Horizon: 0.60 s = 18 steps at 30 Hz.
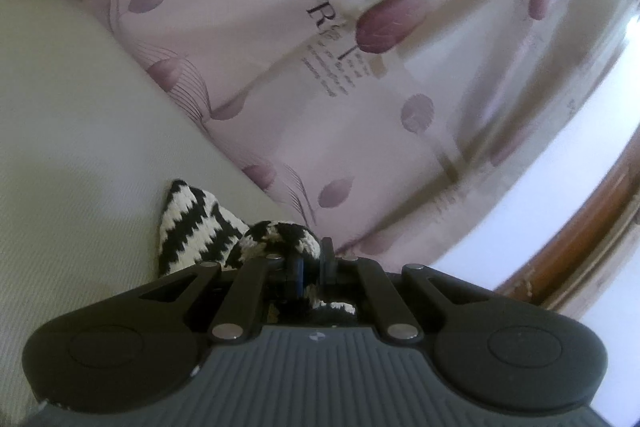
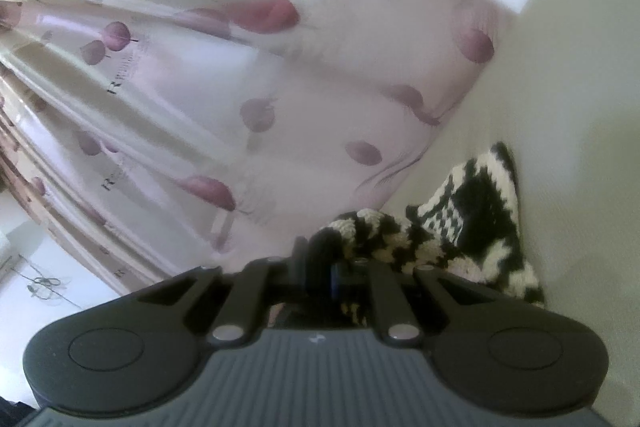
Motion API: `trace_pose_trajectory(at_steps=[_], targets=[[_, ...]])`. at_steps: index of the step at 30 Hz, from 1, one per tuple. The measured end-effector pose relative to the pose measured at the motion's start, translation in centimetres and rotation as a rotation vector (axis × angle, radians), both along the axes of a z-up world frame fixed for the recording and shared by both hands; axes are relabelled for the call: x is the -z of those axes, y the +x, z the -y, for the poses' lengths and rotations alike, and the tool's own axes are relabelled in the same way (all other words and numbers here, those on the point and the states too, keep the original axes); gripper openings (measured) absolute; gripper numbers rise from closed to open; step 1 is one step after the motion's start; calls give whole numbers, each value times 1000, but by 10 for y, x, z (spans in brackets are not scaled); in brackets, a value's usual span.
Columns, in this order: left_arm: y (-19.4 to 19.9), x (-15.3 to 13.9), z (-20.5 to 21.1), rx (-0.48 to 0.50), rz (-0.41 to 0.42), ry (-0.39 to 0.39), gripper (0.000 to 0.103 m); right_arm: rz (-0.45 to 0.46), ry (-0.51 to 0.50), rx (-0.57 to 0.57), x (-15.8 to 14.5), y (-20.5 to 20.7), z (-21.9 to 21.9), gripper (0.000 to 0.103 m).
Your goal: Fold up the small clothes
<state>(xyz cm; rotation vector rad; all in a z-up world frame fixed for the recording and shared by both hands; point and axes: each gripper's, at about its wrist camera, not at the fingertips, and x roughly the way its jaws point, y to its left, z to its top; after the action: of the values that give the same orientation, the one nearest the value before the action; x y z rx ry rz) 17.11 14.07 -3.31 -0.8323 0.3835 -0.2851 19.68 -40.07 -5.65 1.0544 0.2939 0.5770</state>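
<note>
Knit garment (image 1: 200, 223): black & cream-white zigzag stripes. Curtain (image 1: 280, 67): pale pink/cream, printed w/ mauve leaves, maroon tulip buds, dark lettering. Flat cloth surface (image 1: 80, 107): off-white, fine ribbed weave. Grippers: left gripper (image 1: 312, 263), right gripper (image 2: 320, 267), matte black, grey ribbed bodies. Wood frame (image 1: 592, 235): reddish brown.

The left gripper (image 1: 311, 265) pinches a black-and-white knit garment (image 1: 208, 223) above a pale surface (image 1: 80, 147), facing a floral curtain (image 1: 320, 47).
</note>
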Motion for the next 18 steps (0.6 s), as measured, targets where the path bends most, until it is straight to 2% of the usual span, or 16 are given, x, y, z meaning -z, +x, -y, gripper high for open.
trace_pose_trajectory(at_steps=[9, 18], targets=[[46, 21, 2, -59, -62, 19, 6, -73, -31, 11, 8, 59, -8, 10], [80, 40, 3, -99, -113, 36, 6, -149, -15, 55, 32, 102, -10, 10]])
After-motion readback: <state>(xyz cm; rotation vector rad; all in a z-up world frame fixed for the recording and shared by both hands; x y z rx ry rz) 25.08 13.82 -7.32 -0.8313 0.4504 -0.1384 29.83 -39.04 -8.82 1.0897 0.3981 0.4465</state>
